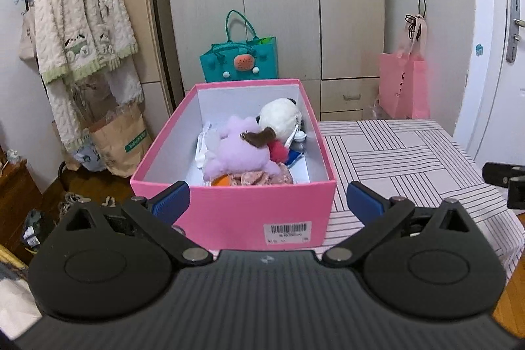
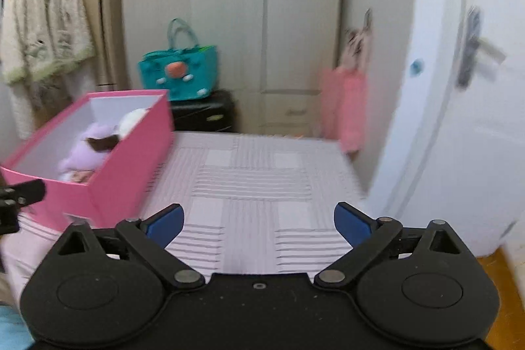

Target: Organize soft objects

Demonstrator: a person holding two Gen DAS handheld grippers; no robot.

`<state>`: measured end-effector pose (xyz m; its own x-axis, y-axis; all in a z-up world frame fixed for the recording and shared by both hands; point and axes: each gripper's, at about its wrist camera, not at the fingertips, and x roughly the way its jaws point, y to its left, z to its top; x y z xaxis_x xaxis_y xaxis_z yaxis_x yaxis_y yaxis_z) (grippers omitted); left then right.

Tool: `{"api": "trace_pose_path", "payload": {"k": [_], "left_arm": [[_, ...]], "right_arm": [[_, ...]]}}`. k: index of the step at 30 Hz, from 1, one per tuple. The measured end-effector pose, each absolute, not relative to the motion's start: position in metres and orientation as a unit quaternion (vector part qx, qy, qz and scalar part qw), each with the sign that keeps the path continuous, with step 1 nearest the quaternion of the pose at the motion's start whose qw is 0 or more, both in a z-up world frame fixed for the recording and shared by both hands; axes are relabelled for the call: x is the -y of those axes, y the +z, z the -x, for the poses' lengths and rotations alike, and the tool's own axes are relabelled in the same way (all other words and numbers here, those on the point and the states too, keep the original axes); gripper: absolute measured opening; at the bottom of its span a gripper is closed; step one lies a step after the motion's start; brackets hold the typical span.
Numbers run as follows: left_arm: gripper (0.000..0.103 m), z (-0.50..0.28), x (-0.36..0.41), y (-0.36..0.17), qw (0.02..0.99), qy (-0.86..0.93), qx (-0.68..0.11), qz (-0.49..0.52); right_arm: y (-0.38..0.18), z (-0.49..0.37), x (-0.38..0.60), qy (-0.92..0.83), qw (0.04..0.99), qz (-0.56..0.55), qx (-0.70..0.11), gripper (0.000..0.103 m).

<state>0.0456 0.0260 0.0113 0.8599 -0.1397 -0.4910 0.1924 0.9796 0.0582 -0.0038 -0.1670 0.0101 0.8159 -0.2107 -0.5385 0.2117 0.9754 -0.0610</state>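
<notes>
From the left wrist, our left tool (image 1: pixel 268 198) is spread wide and empty before the pink box (image 1: pixel 236 209), where the purple plush (image 1: pixel 234 150) and white plush (image 1: pixel 280 119) lie; pushing forward could shove the box along the desk (image 1: pixel 403 153). From the right wrist, our right tool (image 2: pixel 259 223) gapes wide and empty over bare desk; the picture is blurred, so a hasty sweep left might clip the box.

Left claw (image 1: pixel 268 200): blue-padded fingers (image 1: pixel 172 200) spread wide apart, nothing held between them, pointing level and forward. Right claw (image 2: pixel 259 223): blue-padded fingers (image 2: pixel 352 223) likewise spread wide, nothing held, aimed forward; its tip shows at the left view's right edge.
</notes>
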Motion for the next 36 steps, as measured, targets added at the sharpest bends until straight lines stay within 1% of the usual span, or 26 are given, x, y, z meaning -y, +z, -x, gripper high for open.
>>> {"api": "trace_pose_path", "payload": {"k": [2,8,14,22,28,36], "left_arm": [[0.103,-0.041,-0.026,0.011,0.964,-0.084,-0.249,-0.051],[0.103,-0.032,-0.028,0.012,0.968,-0.071,-0.235,-0.055],[0.103,-0.026,-0.030,0.013,0.971,-0.066,-0.224,-0.056],[0.103,-0.024,-0.031,0.011,0.969,-0.067,-0.230,-0.055],[0.103,-0.022,-0.032,0.008,0.968,-0.069,-0.234,-0.056],[0.103,-0.013,-0.037,0.009,0.972,-0.068,-0.220,-0.044]], "right_arm": [[0.012,0.012,0.161,-0.118,0.955,0.006,-0.273,0.100],[0.019,0.030,0.159,-0.122,0.965,-0.021,-0.230,0.101],[0.019,0.035,0.158,-0.111,0.966,-0.024,-0.232,0.101],[0.016,0.041,0.150,-0.120,0.964,-0.015,-0.235,0.101],[0.017,0.050,0.143,-0.126,0.966,-0.010,-0.225,0.101],[0.019,0.060,0.136,-0.134,0.970,-0.002,-0.204,0.101]]}}
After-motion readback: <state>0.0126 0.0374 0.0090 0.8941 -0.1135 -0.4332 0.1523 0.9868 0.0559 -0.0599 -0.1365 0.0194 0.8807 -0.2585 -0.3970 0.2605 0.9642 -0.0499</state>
